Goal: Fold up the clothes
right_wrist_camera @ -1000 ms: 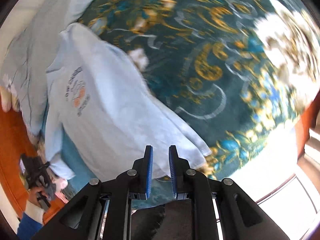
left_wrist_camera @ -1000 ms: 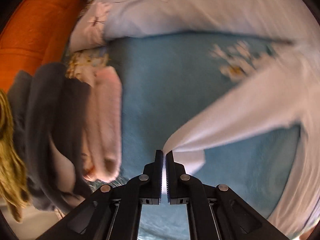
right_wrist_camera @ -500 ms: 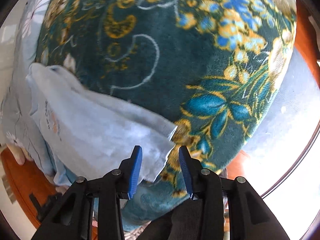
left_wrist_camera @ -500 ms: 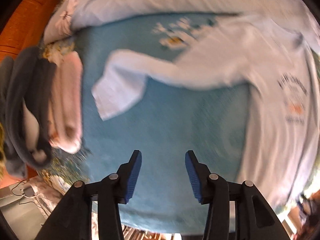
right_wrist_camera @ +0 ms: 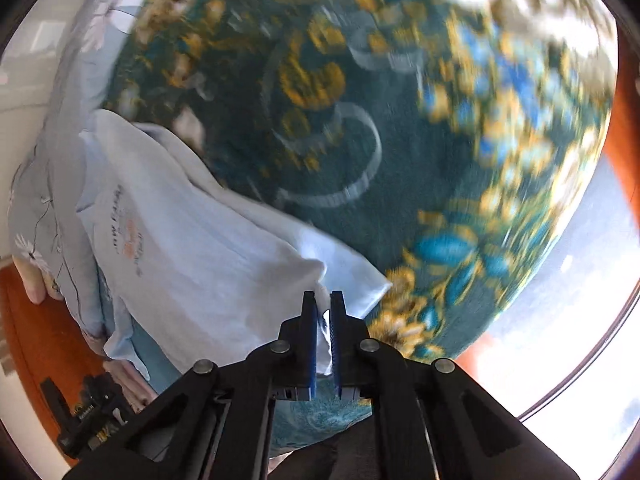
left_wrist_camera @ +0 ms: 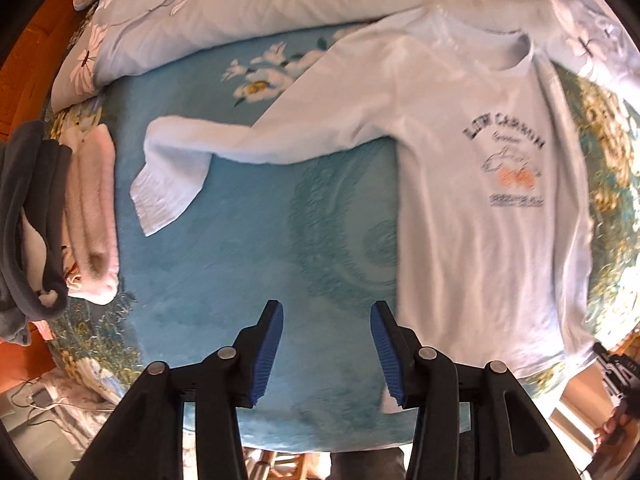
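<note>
A pale blue long-sleeved shirt (left_wrist_camera: 472,184) with a dark printed logo lies face up on the teal blanket (left_wrist_camera: 256,256). One sleeve (left_wrist_camera: 208,156) stretches left, its cuff bent down. My left gripper (left_wrist_camera: 326,344) is open and empty above the blanket, left of the shirt's hem. In the right wrist view the same shirt (right_wrist_camera: 188,248) lies at the left. My right gripper (right_wrist_camera: 324,304) is shut on its hem corner.
A stack of folded clothes, pink (left_wrist_camera: 94,216) and dark grey (left_wrist_camera: 28,216), sits at the blanket's left edge. A pale floral quilt (left_wrist_camera: 248,8) lies behind the shirt. The blanket (right_wrist_camera: 360,140) is dark teal with gold flowers on the right. Orange wooden furniture (right_wrist_camera: 36,340) borders it.
My left gripper let go of the sleeve cuff, opened and pulled back. My right gripper opened, then closed on the shirt's hem corner.
</note>
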The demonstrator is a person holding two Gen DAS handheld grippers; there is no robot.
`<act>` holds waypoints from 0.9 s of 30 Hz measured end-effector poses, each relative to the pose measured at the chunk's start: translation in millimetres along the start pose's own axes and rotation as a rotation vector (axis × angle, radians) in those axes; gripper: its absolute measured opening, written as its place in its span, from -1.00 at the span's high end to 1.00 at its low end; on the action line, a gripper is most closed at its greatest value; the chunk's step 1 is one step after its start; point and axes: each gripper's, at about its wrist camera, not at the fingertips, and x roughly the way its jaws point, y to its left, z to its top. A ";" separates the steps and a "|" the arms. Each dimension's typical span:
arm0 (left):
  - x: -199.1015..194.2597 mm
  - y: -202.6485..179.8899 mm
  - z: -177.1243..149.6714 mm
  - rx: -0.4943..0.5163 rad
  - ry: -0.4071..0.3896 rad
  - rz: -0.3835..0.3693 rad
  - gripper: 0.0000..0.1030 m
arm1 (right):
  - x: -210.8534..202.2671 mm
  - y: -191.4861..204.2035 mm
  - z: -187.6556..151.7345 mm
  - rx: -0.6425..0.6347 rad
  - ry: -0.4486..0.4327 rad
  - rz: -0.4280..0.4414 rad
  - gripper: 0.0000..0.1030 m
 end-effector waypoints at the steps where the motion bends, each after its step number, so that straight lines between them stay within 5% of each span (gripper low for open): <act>1: -2.0 -0.9 -0.6 -0.011 -0.002 -0.006 0.03 | -10.8 4.0 6.4 -0.021 -0.020 -0.009 0.89; 8: -5.8 4.2 -9.4 -0.159 0.001 -0.008 0.00 | -87.6 26.7 86.5 -0.170 -0.151 -0.082 0.89; 18: -11.7 -23.9 -13.7 -0.379 0.034 0.028 -0.01 | -166.2 49.5 249.7 -0.310 -0.327 -0.177 0.89; 22: -13.9 -49.6 -4.0 -0.390 0.042 0.022 -0.01 | -172.4 54.4 305.0 -0.330 -0.331 -0.189 0.89; 27: -17.0 -79.2 10.1 -0.338 0.048 0.040 -0.08 | -132.7 67.0 343.8 -0.393 -0.238 -0.266 0.89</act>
